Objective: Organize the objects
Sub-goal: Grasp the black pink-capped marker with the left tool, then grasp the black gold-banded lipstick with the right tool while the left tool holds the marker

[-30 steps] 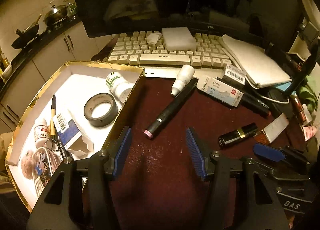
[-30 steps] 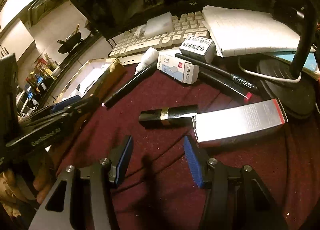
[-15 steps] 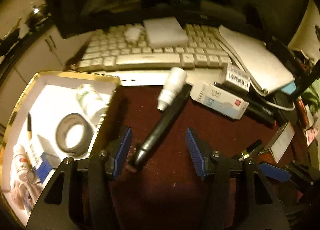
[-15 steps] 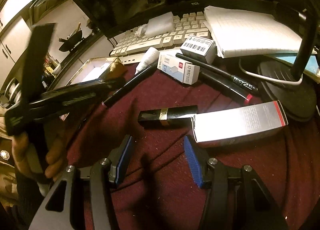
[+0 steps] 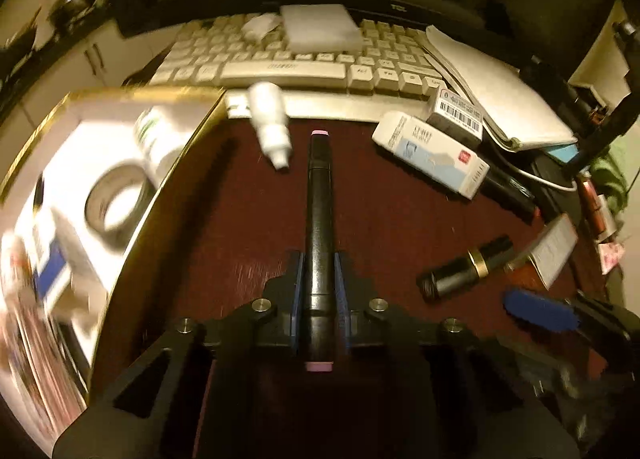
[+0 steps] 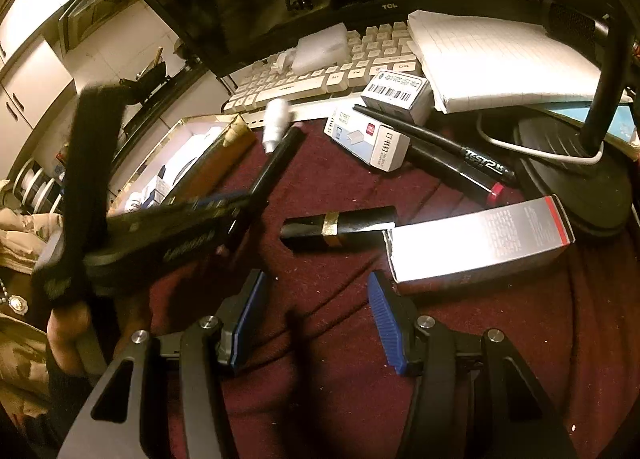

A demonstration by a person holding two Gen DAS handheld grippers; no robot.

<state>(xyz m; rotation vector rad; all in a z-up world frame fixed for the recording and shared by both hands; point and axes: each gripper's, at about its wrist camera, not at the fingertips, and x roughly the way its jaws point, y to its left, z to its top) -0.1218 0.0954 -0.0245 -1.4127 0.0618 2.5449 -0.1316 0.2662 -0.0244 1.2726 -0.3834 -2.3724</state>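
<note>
Closing on the black marker (image 5: 319, 227), the left tool (image 5: 319, 291) has it between its blue pads, off the bench cloth. The gold-rimmed box (image 5: 188, 147) to its left already holds tape and bottles. Right tool (image 6: 312, 323) stands apart, empty; lipstick (image 6: 340, 225), cartons and pens ahead remain unsorted.
</note>
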